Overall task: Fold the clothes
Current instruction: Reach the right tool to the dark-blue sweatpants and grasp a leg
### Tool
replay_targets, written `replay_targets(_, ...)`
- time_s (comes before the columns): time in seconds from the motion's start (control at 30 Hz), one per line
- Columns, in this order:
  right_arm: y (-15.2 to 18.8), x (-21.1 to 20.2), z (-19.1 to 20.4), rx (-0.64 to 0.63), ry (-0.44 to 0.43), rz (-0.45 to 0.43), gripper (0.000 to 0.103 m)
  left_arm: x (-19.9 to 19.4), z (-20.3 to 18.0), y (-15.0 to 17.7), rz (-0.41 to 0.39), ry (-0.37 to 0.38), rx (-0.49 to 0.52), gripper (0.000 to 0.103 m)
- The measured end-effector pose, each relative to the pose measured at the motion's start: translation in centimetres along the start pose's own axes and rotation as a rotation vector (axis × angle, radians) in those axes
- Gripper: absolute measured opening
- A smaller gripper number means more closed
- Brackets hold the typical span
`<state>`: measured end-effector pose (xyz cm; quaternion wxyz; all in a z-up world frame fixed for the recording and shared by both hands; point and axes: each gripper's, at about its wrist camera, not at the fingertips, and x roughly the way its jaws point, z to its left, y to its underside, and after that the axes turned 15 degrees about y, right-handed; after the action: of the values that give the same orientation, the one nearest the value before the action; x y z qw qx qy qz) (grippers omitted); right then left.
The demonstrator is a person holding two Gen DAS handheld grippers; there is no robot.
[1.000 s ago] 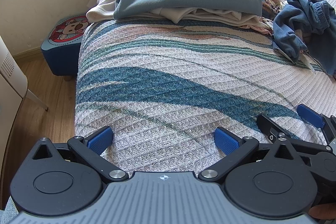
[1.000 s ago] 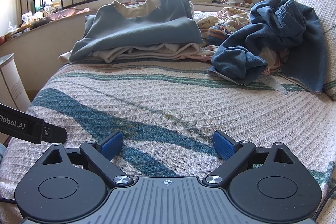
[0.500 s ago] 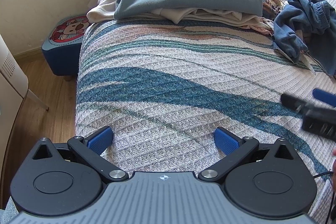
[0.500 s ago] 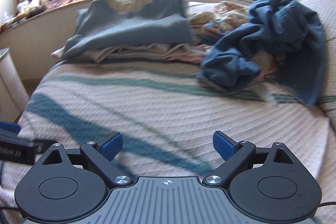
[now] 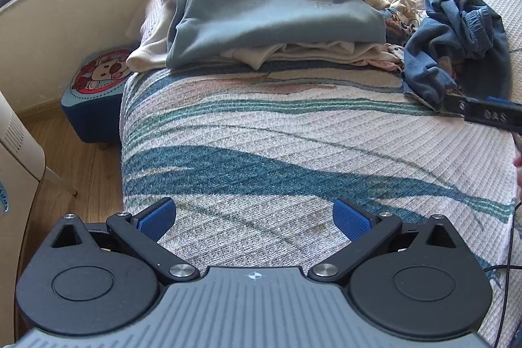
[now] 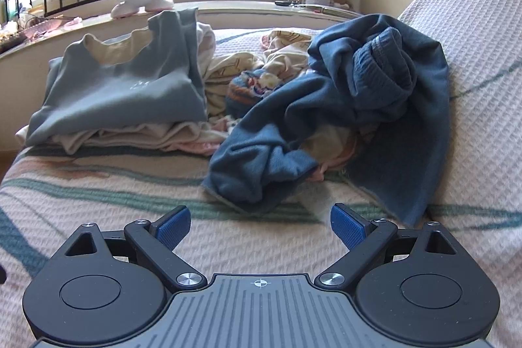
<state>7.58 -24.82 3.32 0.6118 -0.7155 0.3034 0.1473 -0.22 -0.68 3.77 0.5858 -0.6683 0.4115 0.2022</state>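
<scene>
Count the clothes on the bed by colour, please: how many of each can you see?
Grey-blue, folded sweatshirt on top of the stack: 1
Cream, folded garments under it: cannot separate, at least 1
Dark blue, crumpled garment: 1
Patterned, crumpled fabric behind: at least 1
Total: at least 4

Right tongs [image 6: 260, 227] advanced across the bed toward the crumpled blue garment [image 6: 342, 123], now large at frame centre of the right wrist view; in the left wrist view, shifted from lower right to right edge, beside garment [image 5: 456, 44].
</scene>
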Motion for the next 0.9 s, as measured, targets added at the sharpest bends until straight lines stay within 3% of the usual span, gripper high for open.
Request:
replay_targets(0.33, -3.0, 4.9, 1.3, 0.027, 0.022, 0.052, 0.094, -0.2, 0.3, -0.9, 0.019, 0.003, 0.010, 0.103)
replay_targets(0.57, -2.8, 7.9, 1.3, 0.091, 0.026, 0.147, 0.094, -0.4, 0.4, -2.0, 0.010, -0.016, 0.028, 0.103)
replay_targets(0.77, -2.1, 8.6, 1.4, 0.096, 0.014, 0.152, 0.093, 0.2, 0.5, -1.9, 0.033, -0.011, 0.024, 0.103)
replay_targets(0.9, -2.0, 8.4, 1.6, 0.083, -0.017, 0.139, 0.073, 0.3, 0.5, -1.8, 0.031, -0.011, 0.014, 0.103)
